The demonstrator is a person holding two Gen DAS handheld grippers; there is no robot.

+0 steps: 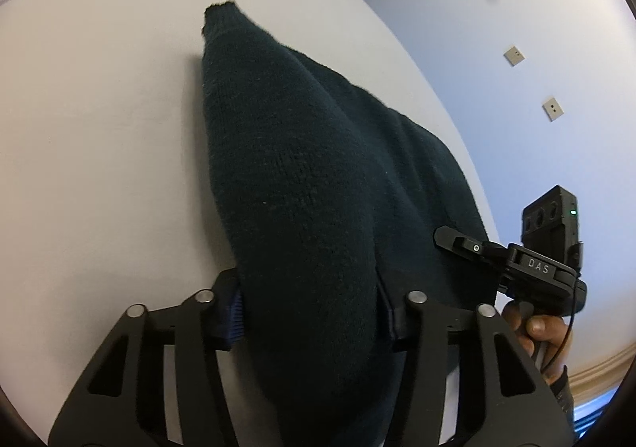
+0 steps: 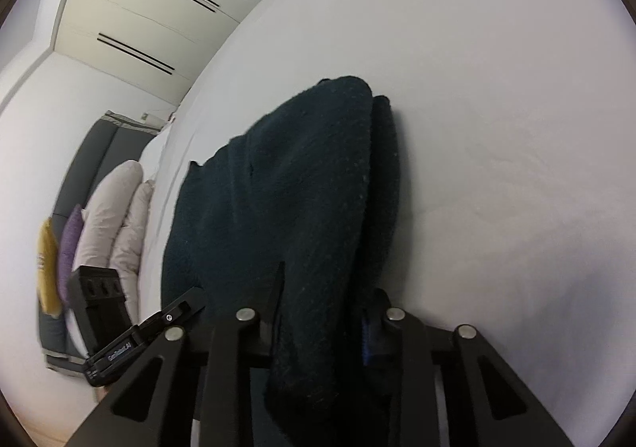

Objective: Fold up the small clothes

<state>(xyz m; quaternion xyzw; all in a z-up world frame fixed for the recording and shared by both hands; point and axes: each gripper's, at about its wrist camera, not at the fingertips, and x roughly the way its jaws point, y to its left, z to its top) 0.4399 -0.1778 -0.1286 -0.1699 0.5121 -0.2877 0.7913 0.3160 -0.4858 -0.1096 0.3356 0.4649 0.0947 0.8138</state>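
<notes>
A dark green knitted garment [image 1: 302,168] lies on a white bed sheet [image 1: 99,109], lifted at its near edge. My left gripper [image 1: 310,304] is shut on a bunched fold of it, the cloth filling the gap between the jaws. The right gripper [image 1: 457,242] shows at the right of the left wrist view, at the garment's edge. In the right wrist view my right gripper [image 2: 322,323] is shut on the garment [image 2: 302,184], which drapes away over the sheet [image 2: 497,129]. The left gripper [image 2: 175,313] shows at lower left there.
A pale blue wall with two socket plates [image 1: 513,55] lies beyond the bed. White wardrobe doors [image 2: 139,9], a grey headboard [image 2: 91,152], white pillows [image 2: 115,208] and purple and yellow cushions [image 2: 67,244] are at the left.
</notes>
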